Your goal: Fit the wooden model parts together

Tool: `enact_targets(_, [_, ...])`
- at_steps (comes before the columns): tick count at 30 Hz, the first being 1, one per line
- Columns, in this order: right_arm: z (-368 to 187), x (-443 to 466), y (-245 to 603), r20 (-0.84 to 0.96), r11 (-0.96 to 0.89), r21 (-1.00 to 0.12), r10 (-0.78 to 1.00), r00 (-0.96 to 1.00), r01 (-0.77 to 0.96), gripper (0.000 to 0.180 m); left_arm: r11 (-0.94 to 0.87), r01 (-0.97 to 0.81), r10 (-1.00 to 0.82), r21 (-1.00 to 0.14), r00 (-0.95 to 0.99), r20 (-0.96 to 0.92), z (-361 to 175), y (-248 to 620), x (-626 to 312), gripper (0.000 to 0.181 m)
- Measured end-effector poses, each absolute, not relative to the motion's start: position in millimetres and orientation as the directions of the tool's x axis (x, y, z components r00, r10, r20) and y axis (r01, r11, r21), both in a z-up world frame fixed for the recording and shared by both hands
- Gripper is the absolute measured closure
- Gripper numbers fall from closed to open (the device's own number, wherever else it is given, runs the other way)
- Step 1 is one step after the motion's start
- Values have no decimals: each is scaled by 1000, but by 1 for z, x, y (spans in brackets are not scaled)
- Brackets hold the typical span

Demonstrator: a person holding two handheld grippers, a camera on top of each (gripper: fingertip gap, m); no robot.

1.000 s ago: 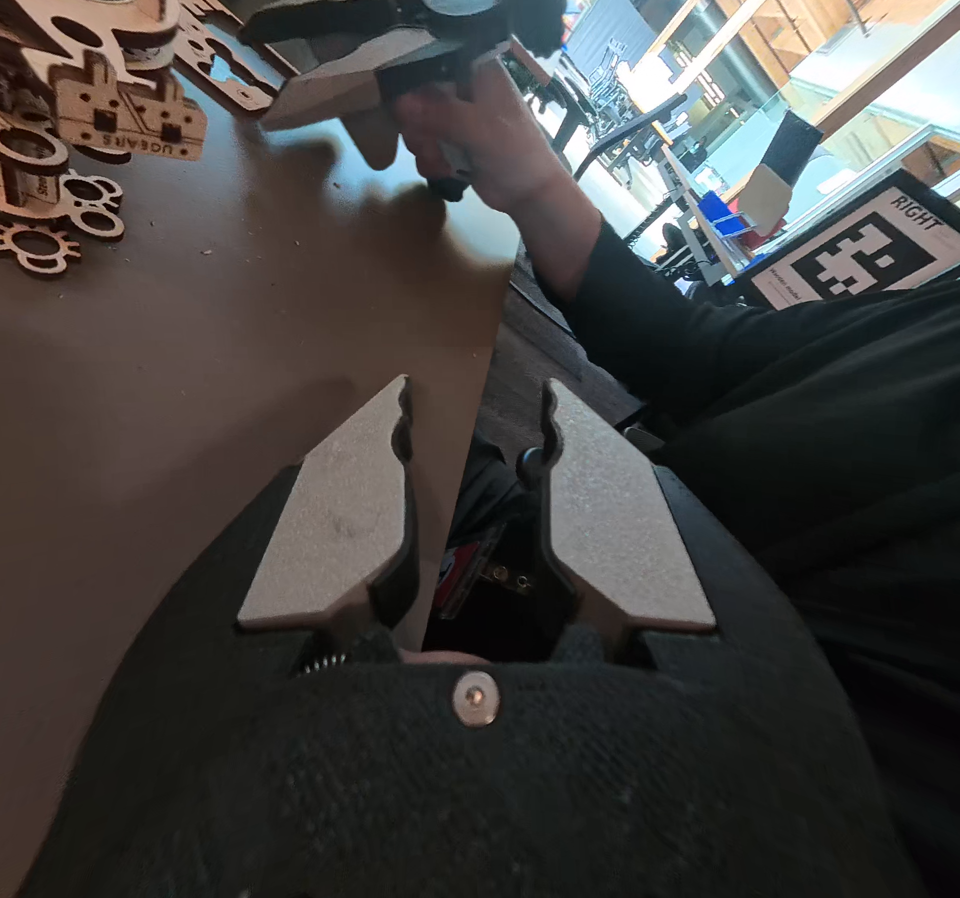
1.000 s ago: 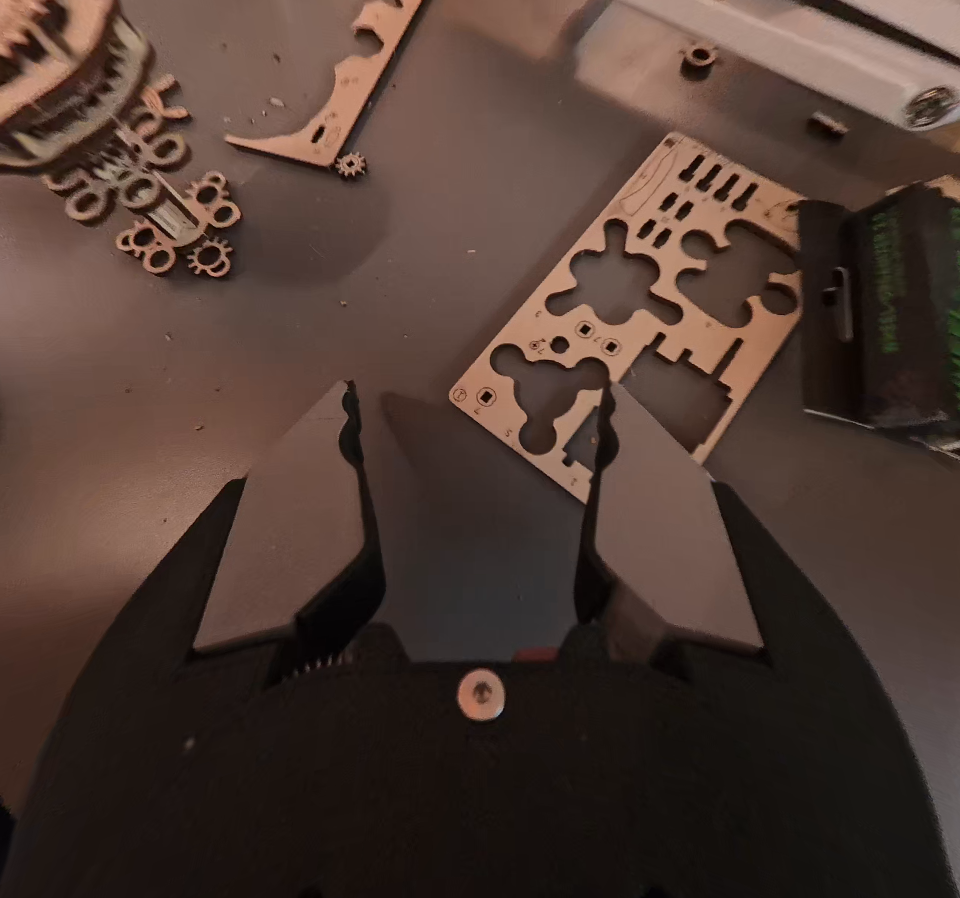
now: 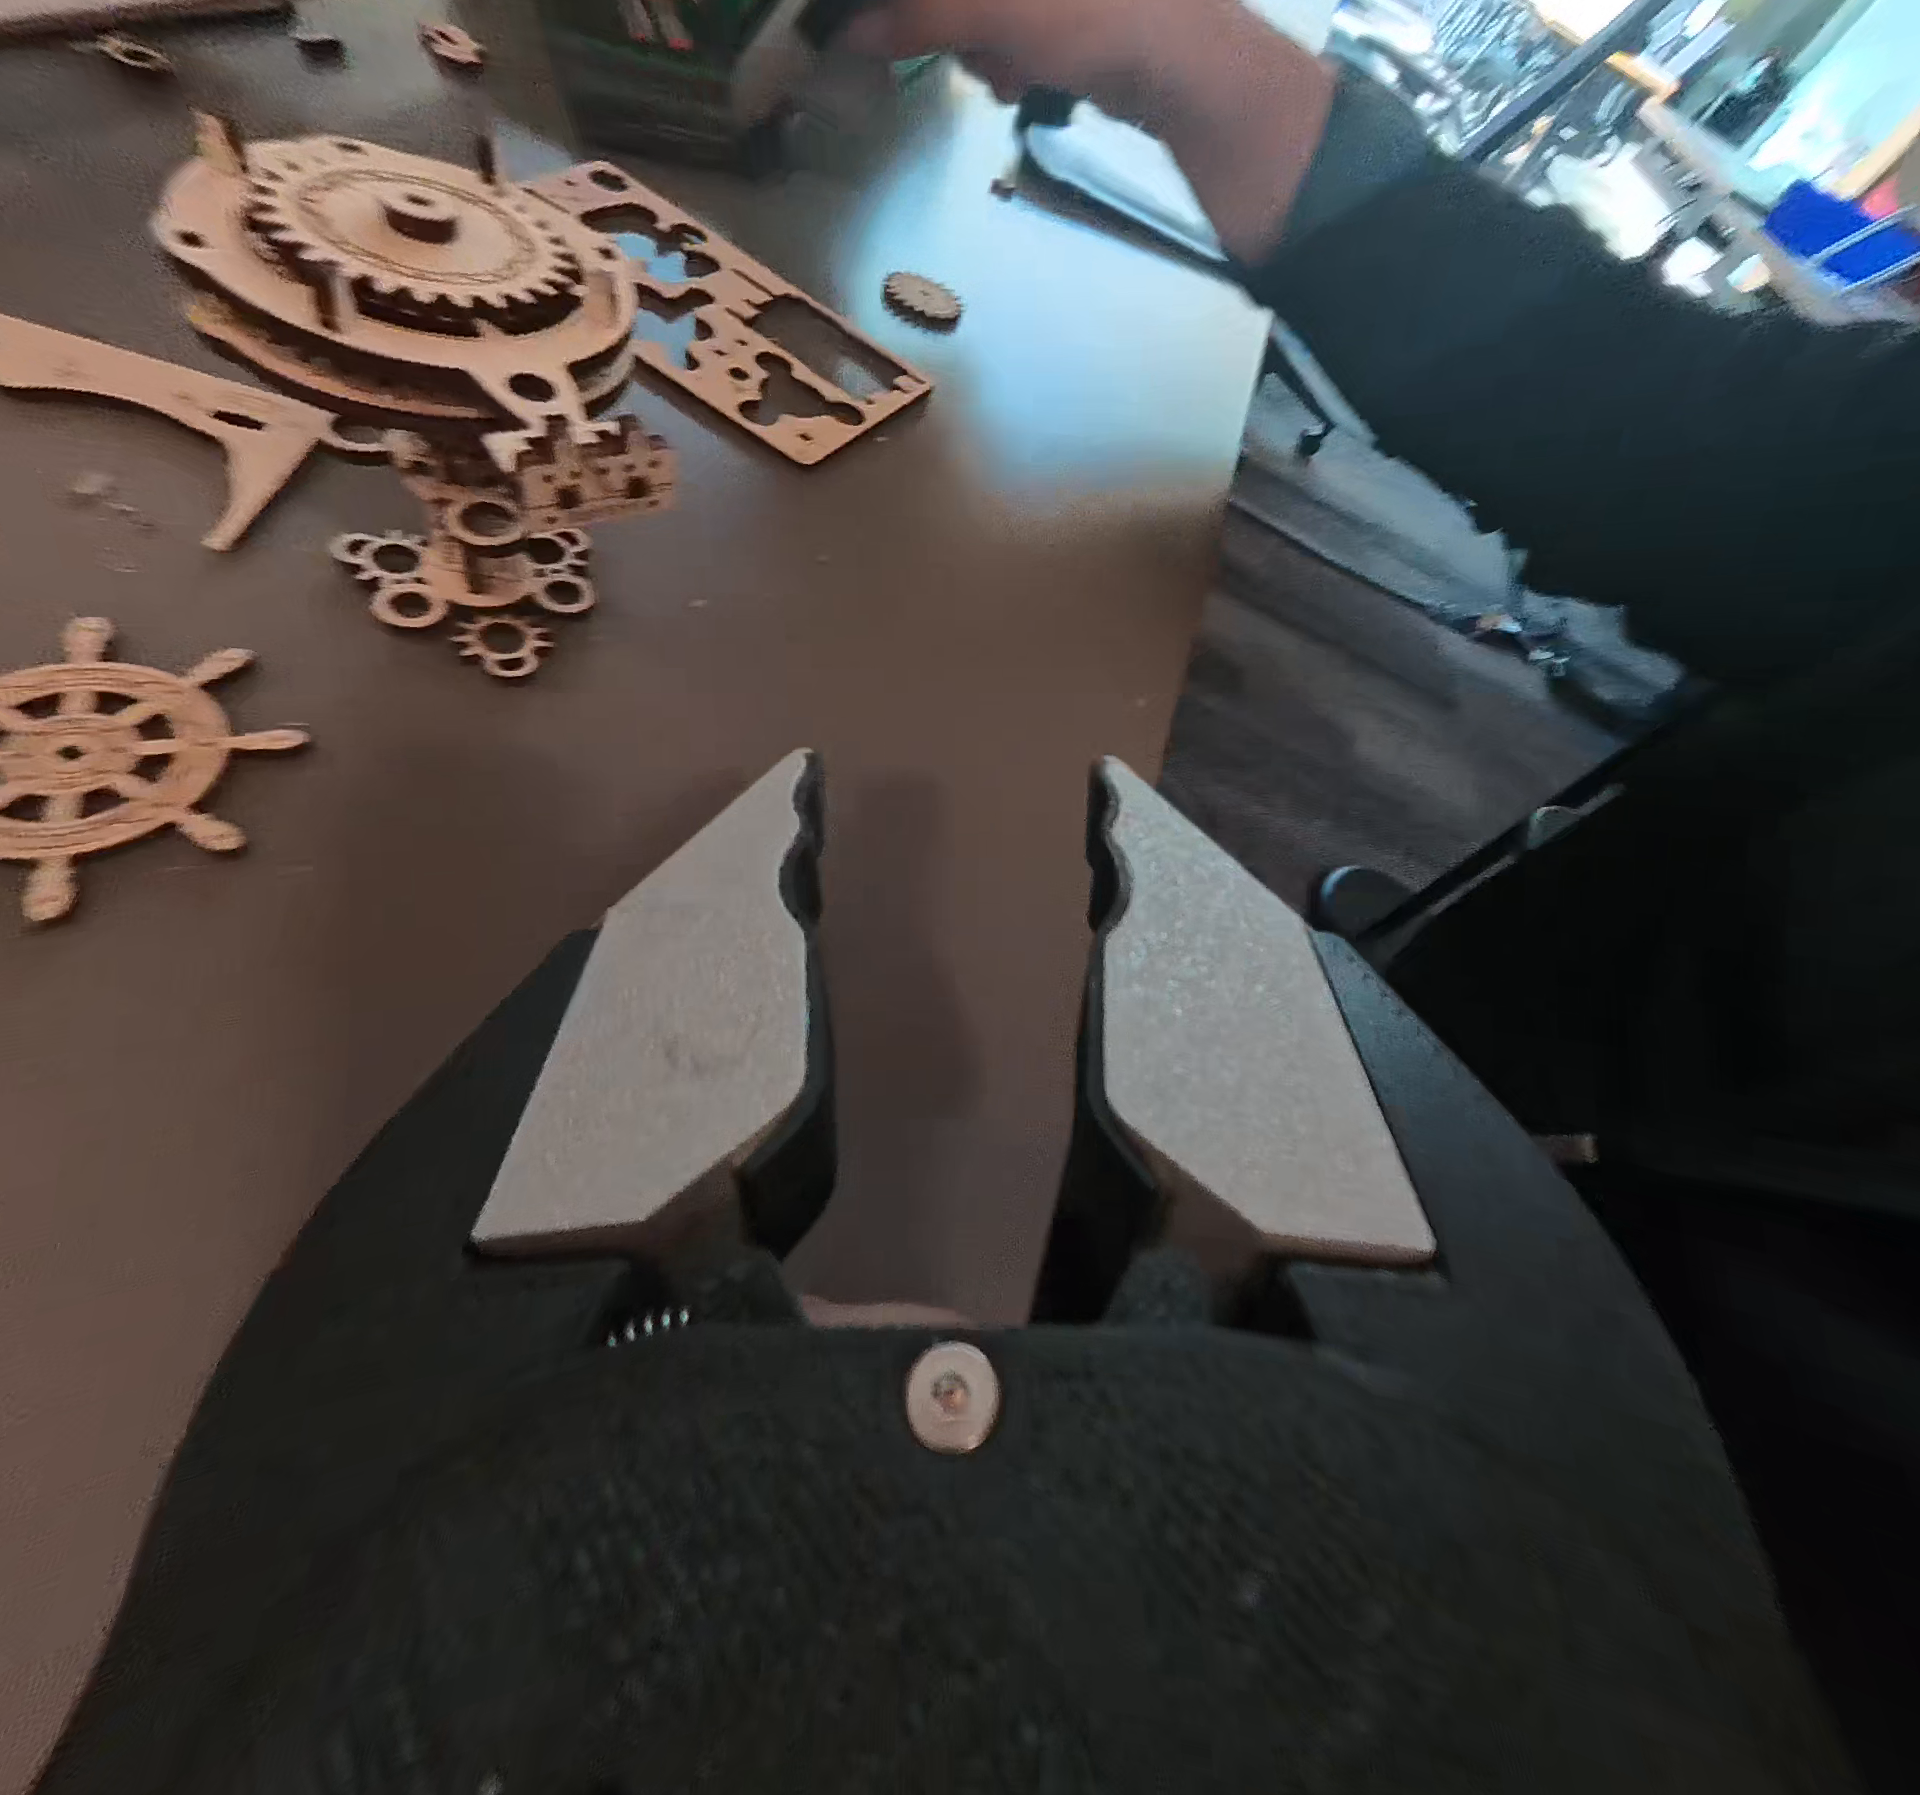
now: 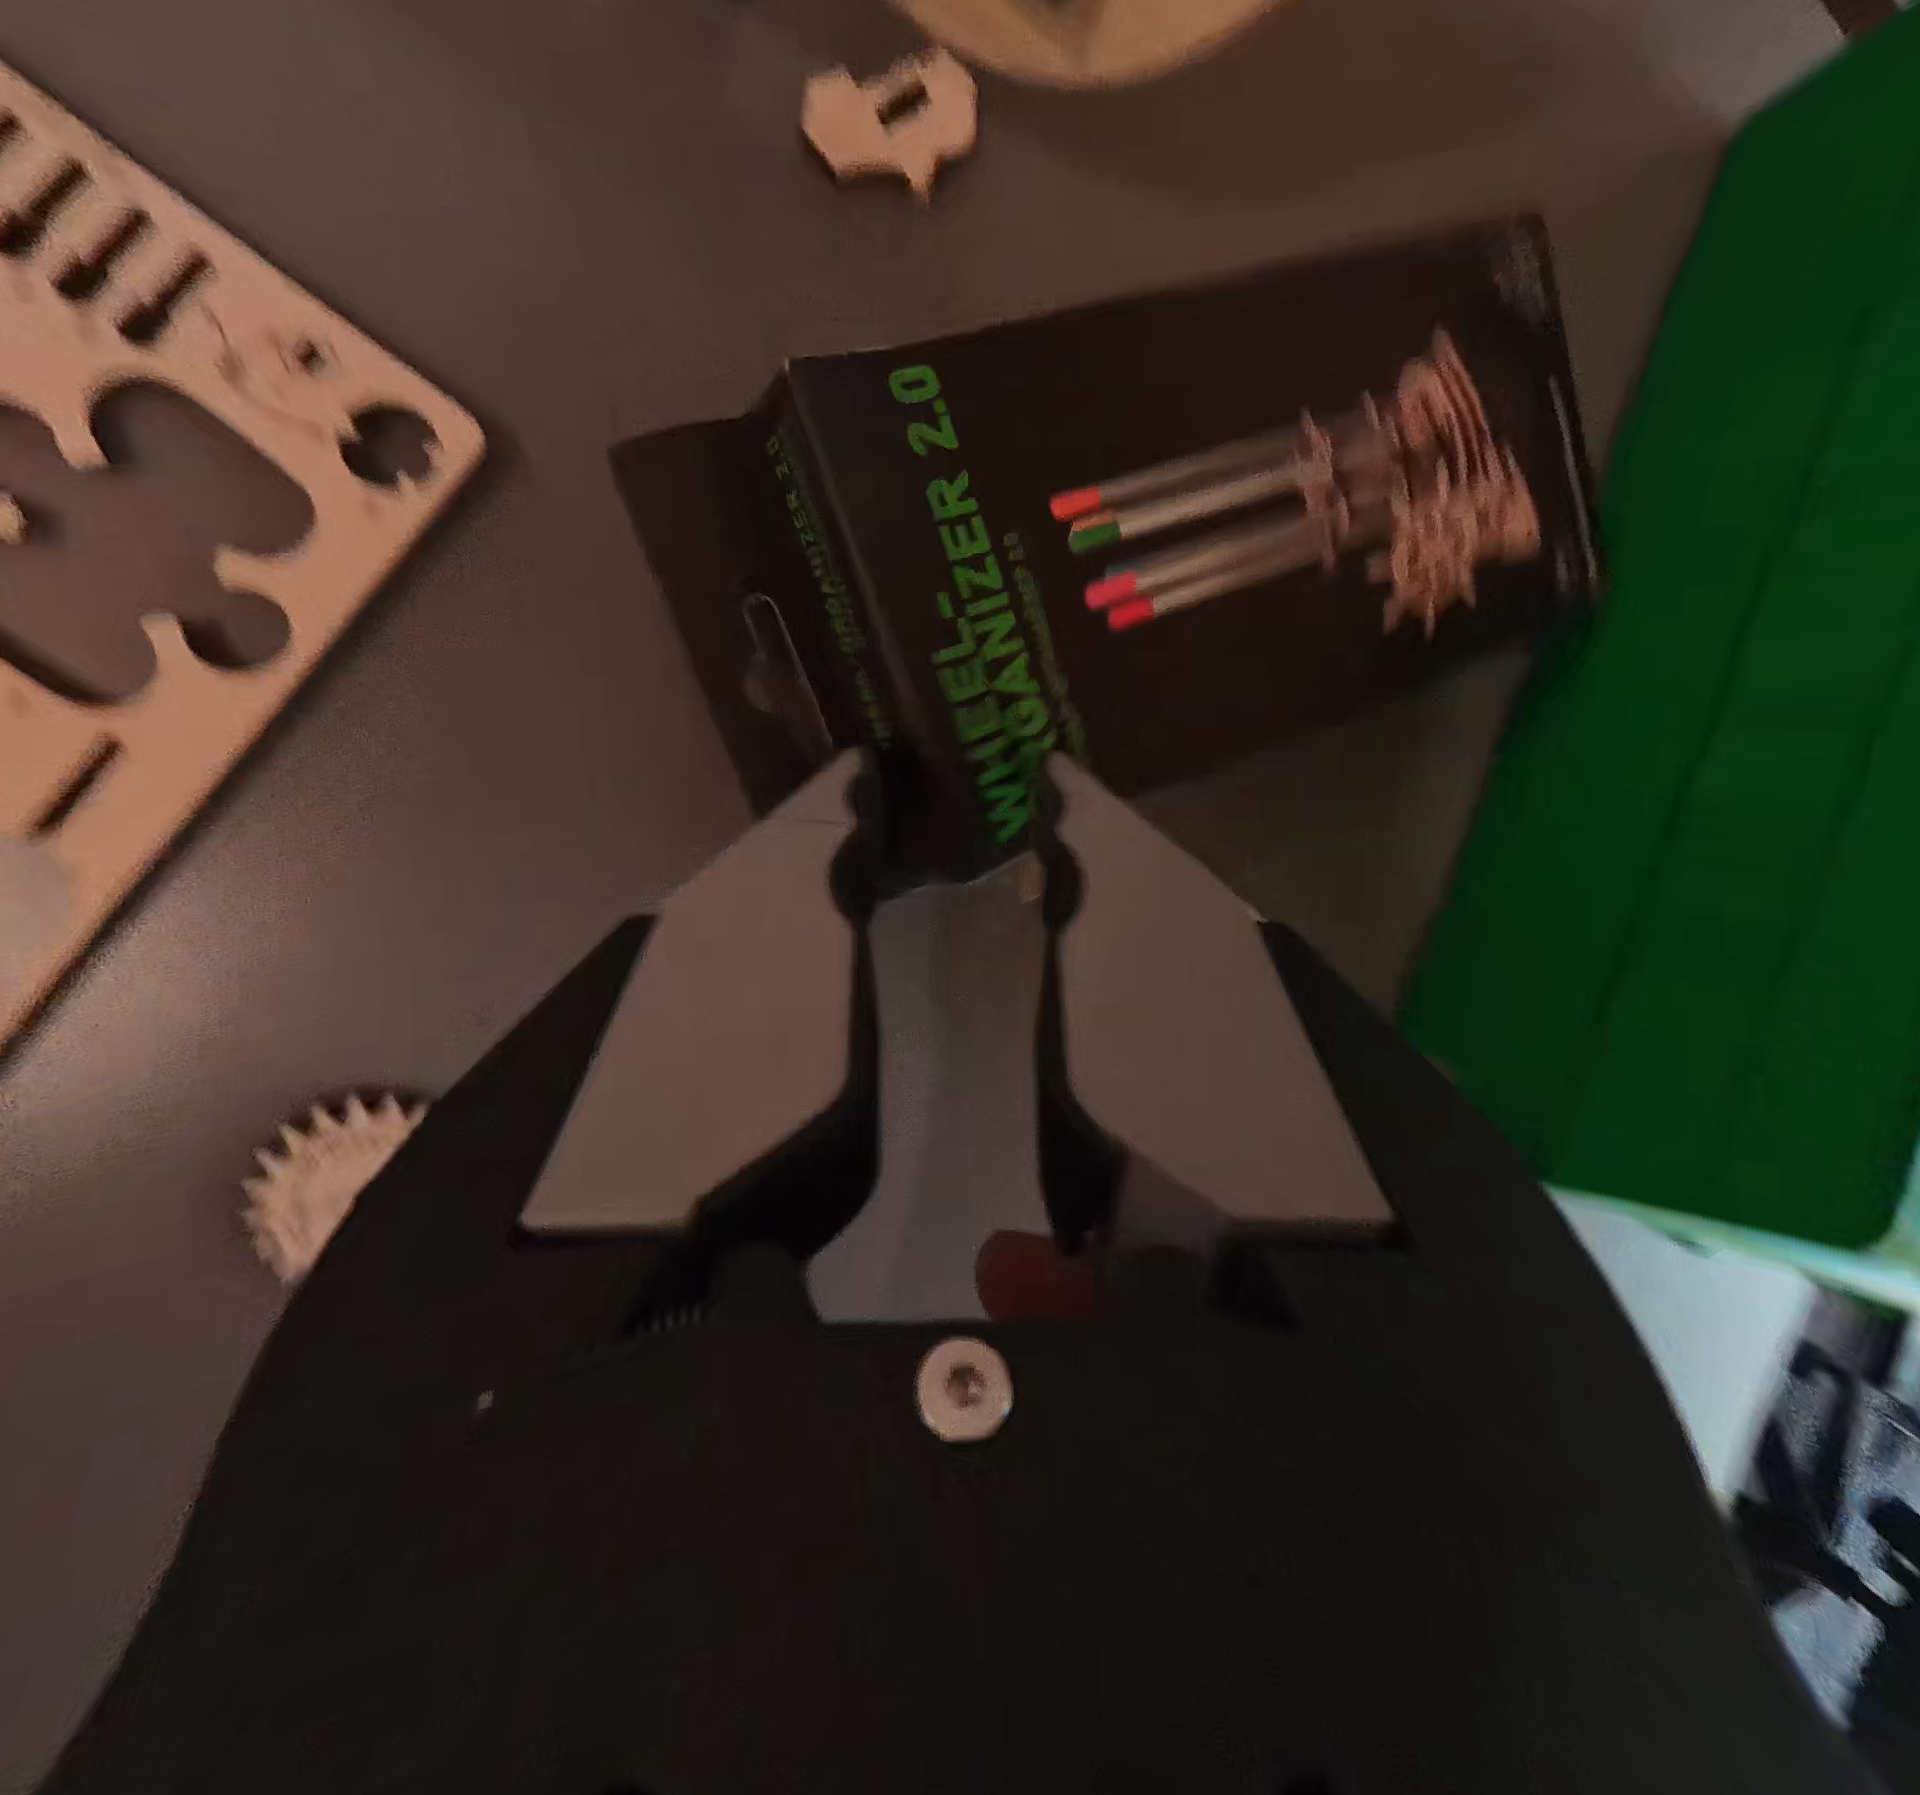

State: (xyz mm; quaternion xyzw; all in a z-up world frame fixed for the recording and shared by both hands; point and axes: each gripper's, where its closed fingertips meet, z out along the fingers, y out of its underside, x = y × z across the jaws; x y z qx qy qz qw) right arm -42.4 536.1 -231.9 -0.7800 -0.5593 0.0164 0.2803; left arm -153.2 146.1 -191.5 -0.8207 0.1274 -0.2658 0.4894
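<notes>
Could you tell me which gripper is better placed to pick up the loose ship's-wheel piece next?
Left, probably. The left gripper is open and empty, with the ship's wheel close by; the right gripper is across the table at the dark box.

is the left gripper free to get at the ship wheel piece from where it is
Probably yes. The left gripper is open and empty above bare table, and the ship wheel piece lies flat to its left with nothing between them or on top of it.

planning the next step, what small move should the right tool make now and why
Probably close the right tool on the black box: its near end sits between the tips, though blur hides whether they grip. The left tool is open and empty.
</notes>
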Motion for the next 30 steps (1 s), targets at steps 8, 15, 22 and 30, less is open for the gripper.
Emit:
enact_targets(8, [-140, 24, 544, 274, -275, -630, 797, 539, 726, 149, -439, 71, -441, -896, 852, 284, -189, 149, -194, 133])
enact_targets(15, [-174, -83, 490, -183, -343, -825, 914, 363, 449, 112, -309, 41, -450, -950, 874, 184, -173, 164, -205, 137])
enact_targets(22, [-219, -152, 519, -375, -557, -713, 816, 439, 426, 94, -126, 179, -459, -976, 861, 217, -143, 168, -222, 149])
enact_targets(30, [-243, -161, 569, -94, -441, -740, 815, 572, 507, 109, -67, 188, -452, -980, 870, 197, -136, 167, -226, 154])
